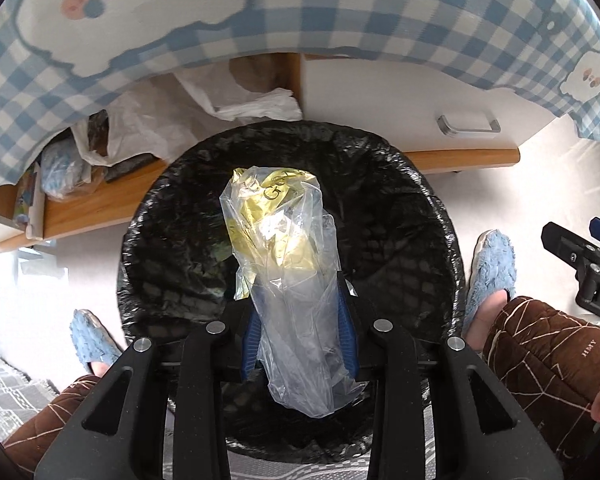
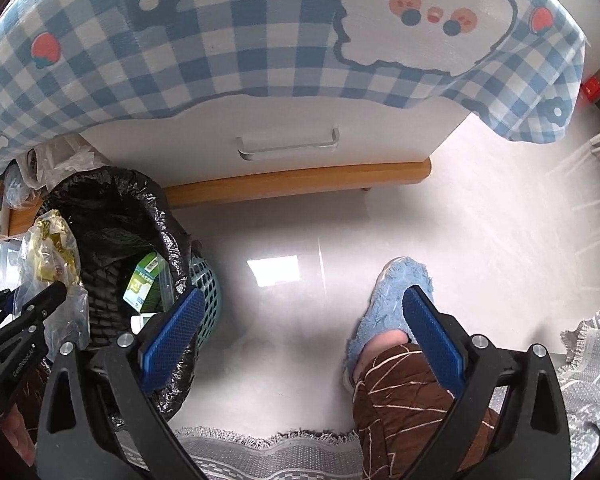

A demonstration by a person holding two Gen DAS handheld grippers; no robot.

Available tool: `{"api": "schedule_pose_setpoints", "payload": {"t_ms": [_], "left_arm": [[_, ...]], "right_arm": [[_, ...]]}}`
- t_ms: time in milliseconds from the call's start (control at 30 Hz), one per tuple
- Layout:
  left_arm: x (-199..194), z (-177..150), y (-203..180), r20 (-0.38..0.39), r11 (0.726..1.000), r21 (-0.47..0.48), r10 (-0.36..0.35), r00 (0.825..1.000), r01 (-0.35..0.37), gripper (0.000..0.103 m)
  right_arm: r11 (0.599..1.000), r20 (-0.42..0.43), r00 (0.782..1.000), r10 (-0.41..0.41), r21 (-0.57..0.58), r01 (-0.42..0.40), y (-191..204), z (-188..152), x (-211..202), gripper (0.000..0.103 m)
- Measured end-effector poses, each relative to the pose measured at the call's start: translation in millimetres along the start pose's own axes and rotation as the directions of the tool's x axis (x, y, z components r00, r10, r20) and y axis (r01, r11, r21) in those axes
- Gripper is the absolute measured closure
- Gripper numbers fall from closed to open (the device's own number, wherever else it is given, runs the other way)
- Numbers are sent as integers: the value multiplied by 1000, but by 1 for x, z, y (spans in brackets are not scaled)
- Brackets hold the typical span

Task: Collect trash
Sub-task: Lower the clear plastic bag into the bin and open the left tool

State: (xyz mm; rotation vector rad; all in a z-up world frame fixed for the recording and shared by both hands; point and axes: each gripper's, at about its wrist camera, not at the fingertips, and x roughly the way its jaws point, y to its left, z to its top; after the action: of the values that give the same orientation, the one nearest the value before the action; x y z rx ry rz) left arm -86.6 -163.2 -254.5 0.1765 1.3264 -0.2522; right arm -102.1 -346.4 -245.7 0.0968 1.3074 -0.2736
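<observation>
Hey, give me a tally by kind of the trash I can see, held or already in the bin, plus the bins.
Clear plastic bags with yellow wrapper inside, held in the left gripper: 1
Green and white cartons, in the bin: 1
Bins with black liner: 1
Total: 3

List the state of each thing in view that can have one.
Left tool: shut on bag, above bin.
Right tool: open, empty.
Bag: clear, crumpled, yellow wrapper inside, held over bin.
Bin: open, black liner over rim.
Carton: inside bin, tilted.
Drawer: closed.
</observation>
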Motion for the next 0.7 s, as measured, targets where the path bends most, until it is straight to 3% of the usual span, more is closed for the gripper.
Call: {"api": "schedule_pose_setpoints", "payload": {"t_ms": [233, 500, 700], "left_arm": [[6, 0, -11, 11, 1000, 13, -5, 1000, 5, 51], [-5, 2, -4, 60, 1000, 4, 15, 998, -15, 16], [-33, 7, 9, 121, 999, -23, 24, 992, -22, 6]], "right_arm": [[1000, -5, 1000, -9, -13, 8, 0, -2, 4, 8], [1000, 17, 1000, -3, -25, 4, 7, 3, -1, 8], [999, 92, 996, 10, -36, -7, 16, 13, -29, 8]]}}
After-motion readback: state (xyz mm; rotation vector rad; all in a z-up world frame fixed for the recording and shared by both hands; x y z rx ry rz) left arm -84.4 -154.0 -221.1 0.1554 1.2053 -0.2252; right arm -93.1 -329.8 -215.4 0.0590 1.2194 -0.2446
